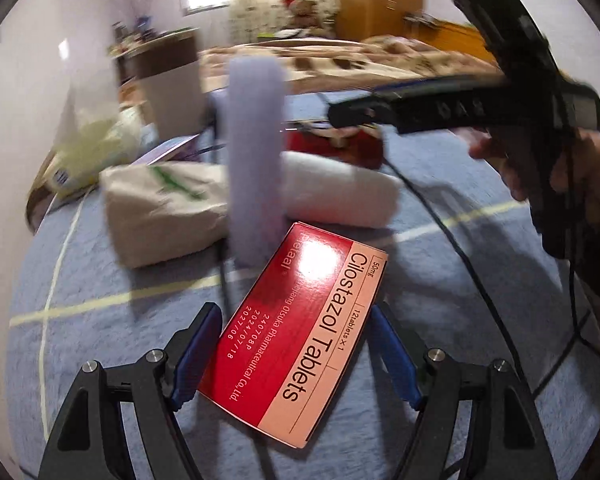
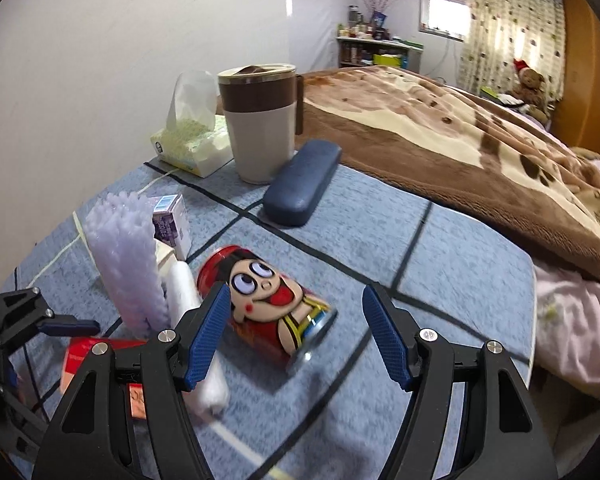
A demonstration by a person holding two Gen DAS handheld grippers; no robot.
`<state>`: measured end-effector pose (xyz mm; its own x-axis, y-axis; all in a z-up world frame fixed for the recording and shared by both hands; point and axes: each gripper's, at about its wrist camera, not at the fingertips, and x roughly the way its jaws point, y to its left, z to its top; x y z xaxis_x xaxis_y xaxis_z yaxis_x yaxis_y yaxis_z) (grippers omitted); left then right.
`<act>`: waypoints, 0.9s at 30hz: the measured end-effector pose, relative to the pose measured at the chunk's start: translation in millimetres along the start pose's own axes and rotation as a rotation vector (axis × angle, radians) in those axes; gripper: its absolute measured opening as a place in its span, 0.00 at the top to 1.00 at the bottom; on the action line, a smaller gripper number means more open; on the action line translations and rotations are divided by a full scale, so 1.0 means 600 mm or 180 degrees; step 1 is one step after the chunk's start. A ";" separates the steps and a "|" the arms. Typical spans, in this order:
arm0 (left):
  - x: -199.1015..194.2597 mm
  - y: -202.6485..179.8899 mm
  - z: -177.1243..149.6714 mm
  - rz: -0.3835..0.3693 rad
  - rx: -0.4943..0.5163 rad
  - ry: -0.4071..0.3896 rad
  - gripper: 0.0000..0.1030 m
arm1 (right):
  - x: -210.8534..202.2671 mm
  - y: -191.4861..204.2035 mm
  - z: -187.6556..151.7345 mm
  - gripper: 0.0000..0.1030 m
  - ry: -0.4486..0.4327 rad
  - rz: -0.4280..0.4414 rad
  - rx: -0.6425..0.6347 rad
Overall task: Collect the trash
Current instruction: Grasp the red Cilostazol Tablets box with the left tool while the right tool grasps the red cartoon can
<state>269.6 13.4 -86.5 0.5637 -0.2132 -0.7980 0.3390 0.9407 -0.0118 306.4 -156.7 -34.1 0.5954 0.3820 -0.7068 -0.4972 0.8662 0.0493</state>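
red-and-salmon tablet box (image 1: 296,332); red cartoon-printed can (image 2: 266,306); blue grid-lined cloth (image 2: 440,264)

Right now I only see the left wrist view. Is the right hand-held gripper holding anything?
Observer: No. The right hand-held gripper is open, and a red cartoon can lies on its side between its fingers.
Operator: Anything by the mug that I can't see?
Observer: A dark blue glasses case lies next to the mug.
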 end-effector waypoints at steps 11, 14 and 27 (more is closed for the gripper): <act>-0.020 0.060 -0.021 0.0224 -0.0526 -0.0029 0.25 | 0.042 0.022 0.001 0.31 0.0279 0.0123 -0.0231; -0.024 0.076 -0.020 0.0288 -0.0614 -0.0039 0.25 | 0.047 0.021 0.006 0.31 0.0326 0.0095 -0.0234; -0.008 0.091 -0.024 0.0425 -0.0620 0.0115 0.23 | 0.069 -0.006 0.004 0.31 0.0432 0.0074 0.0312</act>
<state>274.6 69.6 -91.8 0.5652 -0.0771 -0.8214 0.1095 0.9938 -0.0180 334.1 -143.3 -61.9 0.4904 0.3609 -0.7932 -0.4419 0.8875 0.1306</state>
